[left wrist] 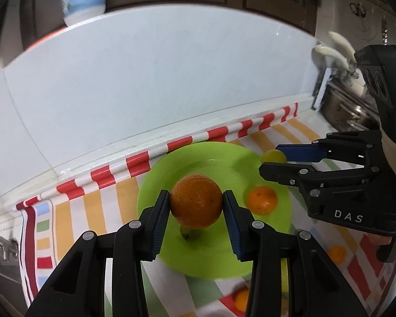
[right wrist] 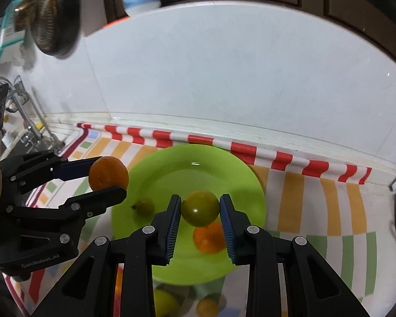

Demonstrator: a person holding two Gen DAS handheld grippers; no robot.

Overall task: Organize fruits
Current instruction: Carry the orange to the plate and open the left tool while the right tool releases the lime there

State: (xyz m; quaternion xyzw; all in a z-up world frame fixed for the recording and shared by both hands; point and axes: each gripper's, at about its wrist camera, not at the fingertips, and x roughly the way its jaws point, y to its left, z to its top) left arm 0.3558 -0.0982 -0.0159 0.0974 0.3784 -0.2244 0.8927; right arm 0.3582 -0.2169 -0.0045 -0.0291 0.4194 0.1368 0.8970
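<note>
My left gripper (left wrist: 196,204) is shut on a large orange (left wrist: 196,201) and holds it above a green plate (left wrist: 198,158). My right gripper (right wrist: 200,208) is shut on a small green fruit (right wrist: 200,207) above the same plate (right wrist: 171,163). On the plate lie a smaller orange (left wrist: 262,200), also in the right wrist view (right wrist: 208,237), and a small green fruit (right wrist: 144,206), partly hidden under the large orange in the left wrist view (left wrist: 186,233). The right gripper (left wrist: 273,162) shows at the plate's right edge, the left gripper (right wrist: 108,178) at its left edge.
The plate sits on a striped cloth (right wrist: 316,206) against a white tiled wall (left wrist: 158,79). More oranges (left wrist: 336,254) and yellowish fruit (right wrist: 166,302) lie on the cloth near the front. A sink with taps (left wrist: 340,100) lies to one side. A pan (right wrist: 55,13) hangs on the wall.
</note>
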